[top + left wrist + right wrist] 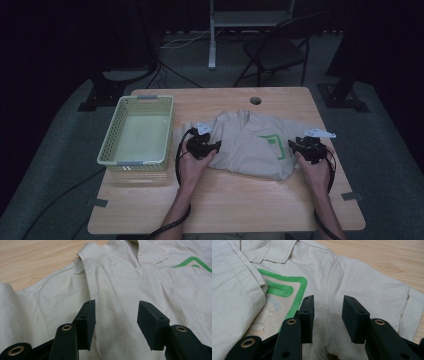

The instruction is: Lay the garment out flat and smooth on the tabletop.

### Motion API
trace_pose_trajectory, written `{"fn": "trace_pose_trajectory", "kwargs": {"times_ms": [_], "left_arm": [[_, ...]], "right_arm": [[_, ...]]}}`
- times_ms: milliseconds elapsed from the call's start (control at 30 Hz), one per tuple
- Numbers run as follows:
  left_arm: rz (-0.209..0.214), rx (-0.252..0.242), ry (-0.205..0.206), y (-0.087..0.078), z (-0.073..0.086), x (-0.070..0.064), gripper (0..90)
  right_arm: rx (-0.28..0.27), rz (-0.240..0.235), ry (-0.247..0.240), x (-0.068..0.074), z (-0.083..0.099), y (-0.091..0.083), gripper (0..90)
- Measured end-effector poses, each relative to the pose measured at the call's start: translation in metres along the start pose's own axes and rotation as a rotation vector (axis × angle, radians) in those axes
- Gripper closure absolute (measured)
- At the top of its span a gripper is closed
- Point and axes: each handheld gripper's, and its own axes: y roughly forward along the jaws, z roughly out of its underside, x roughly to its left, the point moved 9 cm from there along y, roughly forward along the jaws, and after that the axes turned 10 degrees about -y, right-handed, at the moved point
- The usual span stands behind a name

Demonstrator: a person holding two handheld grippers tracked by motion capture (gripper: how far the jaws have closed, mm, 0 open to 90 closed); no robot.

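Looking at how things lay, the whole move turned on where each gripper sat against the shirt (pixel 252 145). That beige shirt was spread across the middle of the wooden surface (pixel 225 200), just beside the yellow basket (pixel 137 131), with its long axis running side to side between the two hands. The left gripper (pixel 204 145) hovered over the shirt's basket-side edge, jaws spread wide with nothing between them; in the left gripper view its jaws framed plain cloth just below the shoulder seam (pixel 100 277), collar (pixel 147 255) farther ahead. The right gripper (pixel 307 146) sat at the shirt's far edge from the basket, also spread and empty, and in the right gripper view the green-bordered patch (pixel 282 297) lay just off to one side of its jaws with the sleeve (pixel 387 300) off to the other. So neither hand was nearer overall, each owned one end. My guess is both needed to drop straight down and pinch fabric at their own edge.
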Motion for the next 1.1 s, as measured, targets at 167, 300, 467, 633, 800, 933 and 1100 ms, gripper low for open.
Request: {"fn": "trace_pose_trajectory", "kwargs": {"times_ms": [167, 300, 467, 633, 800, 933, 1100], "left_arm": [[0.003, -0.005, -0.01, 0.001, -0.007, 0.001, 48.7], [0.006, -0.005, -0.019, 0.002, -0.012, 0.002, 48.7], [0.006, -0.008, -0.029, 0.004, -0.019, 0.003, 47.9], [0.015, -0.011, -0.044, 0.006, -0.026, 0.004, 46.6], [0.025, -0.011, -0.065, 0.008, -0.029, 0.006, 46.2], [0.026, -0.004, -0.084, 0.011, -0.03, 0.009, 46.0], [0.03, 0.006, -0.097, 0.015, -0.03, 0.01, 45.3]], "right_arm": [[0.014, -0.006, -0.011, 0.002, 0.001, 0.002, 61.5], [0.018, -0.009, -0.012, 0.003, 0.002, 0.003, 61.5], [0.038, -0.022, -0.018, 0.004, 0.004, 0.006, 60.3], [0.051, -0.023, -0.029, 0.005, 0.005, 0.008, 60.3], [0.059, -0.028, -0.031, 0.006, 0.007, 0.009, 60.3], [0.065, -0.033, -0.03, 0.006, 0.008, 0.01, 60.1], [0.064, -0.037, -0.024, 0.006, 0.008, 0.011, 59.9]]}}
